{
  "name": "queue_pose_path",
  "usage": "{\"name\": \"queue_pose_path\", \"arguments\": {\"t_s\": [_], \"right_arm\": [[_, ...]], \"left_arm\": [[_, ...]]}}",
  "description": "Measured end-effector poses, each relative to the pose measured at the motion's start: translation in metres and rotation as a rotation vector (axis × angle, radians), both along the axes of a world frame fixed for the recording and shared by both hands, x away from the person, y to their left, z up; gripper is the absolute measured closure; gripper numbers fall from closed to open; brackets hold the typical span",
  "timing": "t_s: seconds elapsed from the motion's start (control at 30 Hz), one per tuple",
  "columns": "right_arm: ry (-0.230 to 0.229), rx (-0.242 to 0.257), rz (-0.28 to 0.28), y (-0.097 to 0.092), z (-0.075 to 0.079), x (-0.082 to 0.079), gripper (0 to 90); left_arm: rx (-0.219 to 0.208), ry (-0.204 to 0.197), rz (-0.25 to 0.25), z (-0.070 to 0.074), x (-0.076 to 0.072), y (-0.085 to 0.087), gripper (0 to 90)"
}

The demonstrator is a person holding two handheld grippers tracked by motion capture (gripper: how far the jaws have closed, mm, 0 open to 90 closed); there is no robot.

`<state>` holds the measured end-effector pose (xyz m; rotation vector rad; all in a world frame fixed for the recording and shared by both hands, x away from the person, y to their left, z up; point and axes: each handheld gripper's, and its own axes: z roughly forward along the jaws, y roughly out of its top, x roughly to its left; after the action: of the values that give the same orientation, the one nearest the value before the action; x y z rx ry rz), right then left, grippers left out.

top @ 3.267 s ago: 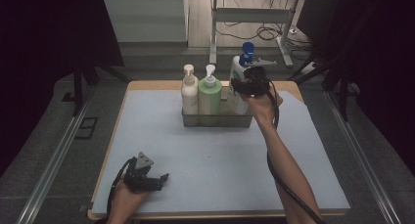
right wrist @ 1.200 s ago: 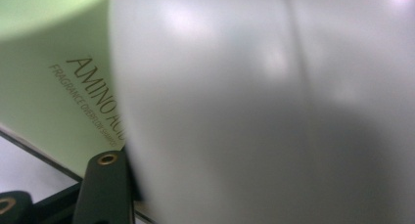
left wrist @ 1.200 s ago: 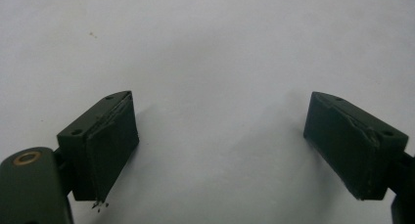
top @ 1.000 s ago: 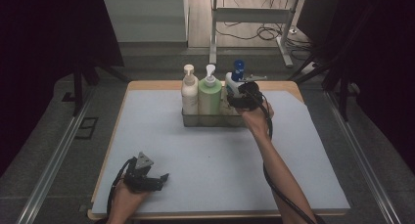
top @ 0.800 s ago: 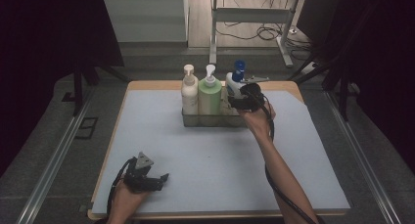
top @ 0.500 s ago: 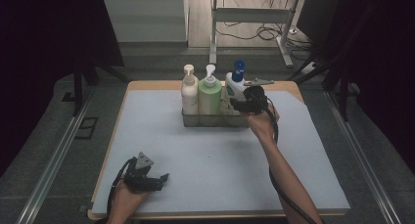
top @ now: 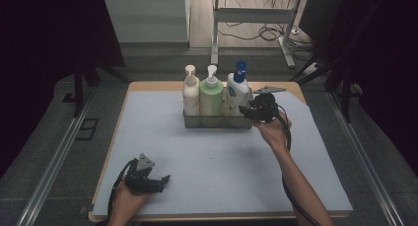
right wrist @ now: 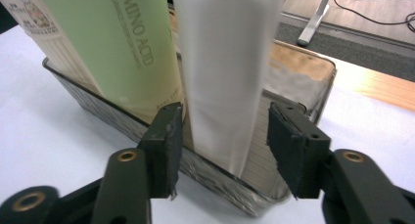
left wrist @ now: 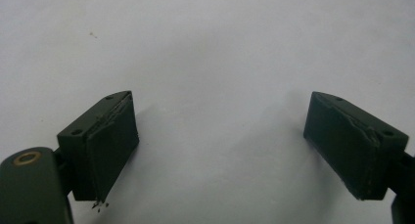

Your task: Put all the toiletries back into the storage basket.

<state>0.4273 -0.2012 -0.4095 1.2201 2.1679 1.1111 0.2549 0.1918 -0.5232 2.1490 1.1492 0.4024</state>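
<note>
A clear tray (top: 217,121) at the back middle of the mat holds a cream pump bottle (top: 191,95), a green pump bottle (top: 211,96) and a white bottle with a blue cap (top: 237,93), all upright. My right gripper (top: 245,110) sits at the tray's right end and points at the white bottle (right wrist: 225,62). Its jaws have just been closing. The bottle shows between them, but the pads do not press on it. The green bottle (right wrist: 117,43) stands just left of it. My left gripper (top: 162,183) rests open on the mat near the front left, nothing between its jaws (left wrist: 220,150).
The pale mat (top: 217,162) covers a wooden table whose edge shows at the back (top: 157,86). Metal stand legs (top: 286,48) and cables lie on the floor behind. Floor rails run along both sides of the table.
The blue-capped bottle came down from above the tray's right end and now stands in it. My right gripper has drawn back to the right of it. The left gripper has not moved.
</note>
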Motion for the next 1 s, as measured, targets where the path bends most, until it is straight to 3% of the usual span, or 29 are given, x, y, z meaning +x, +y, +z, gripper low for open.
{"name": "queue_pose_path", "arguments": {"t_s": [0.27,0.57,1.0], "right_arm": [[0.022,0.014,-0.048,-0.019,-0.004,0.004,64.1],[0.035,-0.025,-0.109,-0.017,-0.015,0.024,88.3],[0.043,-0.012,-0.136,-0.008,-0.023,0.048,89.8]], "left_arm": [[0.0,0.001,0.0,0.0,0.0,0.0,12.2],[-0.002,0.0,0.001,0.0,0.0,0.0,12.2],[0.0,0.001,0.0,0.0,0.0,0.0,12.2]]}}
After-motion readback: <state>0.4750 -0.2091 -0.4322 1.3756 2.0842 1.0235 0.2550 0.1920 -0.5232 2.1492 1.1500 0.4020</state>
